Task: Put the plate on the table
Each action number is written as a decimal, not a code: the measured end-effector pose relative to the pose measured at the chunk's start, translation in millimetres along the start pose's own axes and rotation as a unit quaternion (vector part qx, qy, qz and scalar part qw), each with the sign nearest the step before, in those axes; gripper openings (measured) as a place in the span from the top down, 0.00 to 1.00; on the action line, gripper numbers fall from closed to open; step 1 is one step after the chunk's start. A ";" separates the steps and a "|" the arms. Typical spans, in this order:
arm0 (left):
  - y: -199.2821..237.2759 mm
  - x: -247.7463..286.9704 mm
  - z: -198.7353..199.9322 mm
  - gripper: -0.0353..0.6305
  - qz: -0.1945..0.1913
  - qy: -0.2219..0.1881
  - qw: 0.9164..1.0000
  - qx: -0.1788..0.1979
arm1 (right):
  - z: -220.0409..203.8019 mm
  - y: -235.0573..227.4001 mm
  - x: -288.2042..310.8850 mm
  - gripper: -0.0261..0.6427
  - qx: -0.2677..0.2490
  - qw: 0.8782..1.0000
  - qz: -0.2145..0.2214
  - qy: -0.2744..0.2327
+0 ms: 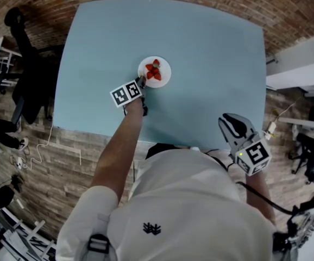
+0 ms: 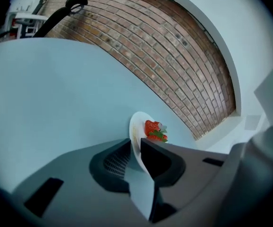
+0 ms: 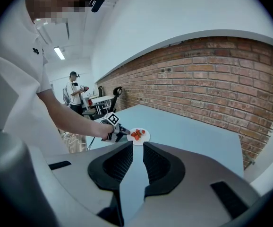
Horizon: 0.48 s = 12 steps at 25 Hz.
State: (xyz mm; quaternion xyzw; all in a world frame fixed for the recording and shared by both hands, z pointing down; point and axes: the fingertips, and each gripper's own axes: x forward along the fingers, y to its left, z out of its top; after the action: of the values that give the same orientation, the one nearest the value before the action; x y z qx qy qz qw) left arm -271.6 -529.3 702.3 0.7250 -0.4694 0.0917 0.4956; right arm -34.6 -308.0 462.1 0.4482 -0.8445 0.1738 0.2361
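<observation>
Open blue table [image 1: 211,53] is left on every side of 1 white plate [image 1: 165,78]. The plate's near-left rim is blocked by the left gripper [image 1: 142,82], clamped on it. The right gripper [image 1: 231,122], jaws parted, is held beyond the table's near edge. The far side is bounded by a brick wall [image 3: 212,79].

Pale blue bench [image 1: 211,48] mid-room, bare red brick wall [image 3: 212,79] close along its far side, white plaster [image 3: 174,13] above the brick. Brown plank-patterned floor [image 1: 64,167] on the near side and to the left. Black office chair [image 1: 29,64] at the far left. Further off, a white desk [image 3: 101,98] and overhead, lit, one ceiling strip light [image 3: 59,53].
</observation>
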 end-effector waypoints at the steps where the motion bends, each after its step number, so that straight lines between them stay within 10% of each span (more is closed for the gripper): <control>1: 0.5 0.2 1.0 0.86 0.004 -0.001 1.000 0.010 | -1.4 -1.8 -1.7 0.88 0.000 1.000 -0.003 0.000; 12: -2.4 -27.0 9.7 0.83 0.051 -0.026 0.993 0.102 | -17.3 -11.9 -23.5 0.88 -0.005 1.000 0.004 -0.010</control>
State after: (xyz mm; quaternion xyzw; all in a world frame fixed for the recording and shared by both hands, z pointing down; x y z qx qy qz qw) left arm -287.7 -521.1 679.8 0.7492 -0.5063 0.1457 0.4014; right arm -9.0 -289.8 464.4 0.4458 -0.8493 0.1660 0.2291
